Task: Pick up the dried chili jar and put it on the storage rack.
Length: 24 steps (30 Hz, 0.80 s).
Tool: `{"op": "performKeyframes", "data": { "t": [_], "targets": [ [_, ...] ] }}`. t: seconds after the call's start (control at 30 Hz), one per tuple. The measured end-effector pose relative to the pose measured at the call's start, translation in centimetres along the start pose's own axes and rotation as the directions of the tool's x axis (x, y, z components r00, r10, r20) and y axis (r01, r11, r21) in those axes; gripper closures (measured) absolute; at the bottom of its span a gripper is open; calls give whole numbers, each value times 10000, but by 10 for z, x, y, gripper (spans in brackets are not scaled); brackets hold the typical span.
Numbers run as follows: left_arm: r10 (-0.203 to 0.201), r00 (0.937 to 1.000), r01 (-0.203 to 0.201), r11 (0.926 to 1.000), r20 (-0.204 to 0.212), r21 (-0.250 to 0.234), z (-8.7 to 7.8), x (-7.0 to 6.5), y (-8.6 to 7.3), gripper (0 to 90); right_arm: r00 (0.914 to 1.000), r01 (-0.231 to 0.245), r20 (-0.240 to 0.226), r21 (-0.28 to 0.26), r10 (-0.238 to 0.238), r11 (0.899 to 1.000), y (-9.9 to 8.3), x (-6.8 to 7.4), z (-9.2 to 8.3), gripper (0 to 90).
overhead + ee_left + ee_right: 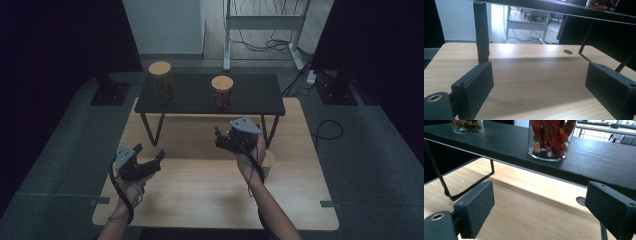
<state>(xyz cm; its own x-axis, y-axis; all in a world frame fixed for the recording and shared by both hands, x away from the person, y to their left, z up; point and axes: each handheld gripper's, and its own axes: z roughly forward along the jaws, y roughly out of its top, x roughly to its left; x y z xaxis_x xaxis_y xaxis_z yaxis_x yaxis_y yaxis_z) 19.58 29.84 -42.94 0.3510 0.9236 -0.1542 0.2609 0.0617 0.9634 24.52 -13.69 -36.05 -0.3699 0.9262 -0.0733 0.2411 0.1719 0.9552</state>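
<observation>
Two handheld grippers hover with jaws spread and empty over a wooden table (200, 200): the right gripper (220, 138) faces the chilli jar (222, 91) on the black shelf (260, 95), seemingly to grasp it, while the left gripper (149, 156) waits aside.

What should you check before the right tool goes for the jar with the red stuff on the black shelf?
1. Right tool open: ok, its jaws stand apart with nothing between them.
2. Jar of red chillies upright: ok, it stands flat on the black shelf.
3. Jar's wooden lid on: ok.
4. Room around the jar: ok, the other jar stands well apart on the same shelf.
5. Left tool out of the way: ok, it is open and low over the wooden table, on the other side.
6. Right tool level with the jar: not ok, it looks up at the shelf from lower.
</observation>
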Motion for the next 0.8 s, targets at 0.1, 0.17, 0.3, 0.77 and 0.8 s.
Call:
{"op": "performKeyframes", "data": {
  "t": [0.1,0.17,0.3,0.77,0.8],
  "targets": [
    [-9,10000,9,10000,-10,-4,0,0,0,76,9999,-139,13,29,138,9999,-6,0,-3,83],
    [-11,10000,11,10000,-20,-12,0,1,0,76,9998,-179,12,46,179,9998,-10,0,-6,83],
    [-12,10000,12,10000,-34,-24,-1,1,0,76,9994,-333,-36,62,333,9994,-23,-1,-13,83],
    [15,10000,-14,10000,-40,80,1,0,-1,76,9980,-573,-242,342,582,9978,-51,-1,-26,83],
    [23,10000,-23,10000,-47,92,2,0,-1,76,9979,-580,-255,359,590,9977,-53,0,-26,84]
  ]
}}
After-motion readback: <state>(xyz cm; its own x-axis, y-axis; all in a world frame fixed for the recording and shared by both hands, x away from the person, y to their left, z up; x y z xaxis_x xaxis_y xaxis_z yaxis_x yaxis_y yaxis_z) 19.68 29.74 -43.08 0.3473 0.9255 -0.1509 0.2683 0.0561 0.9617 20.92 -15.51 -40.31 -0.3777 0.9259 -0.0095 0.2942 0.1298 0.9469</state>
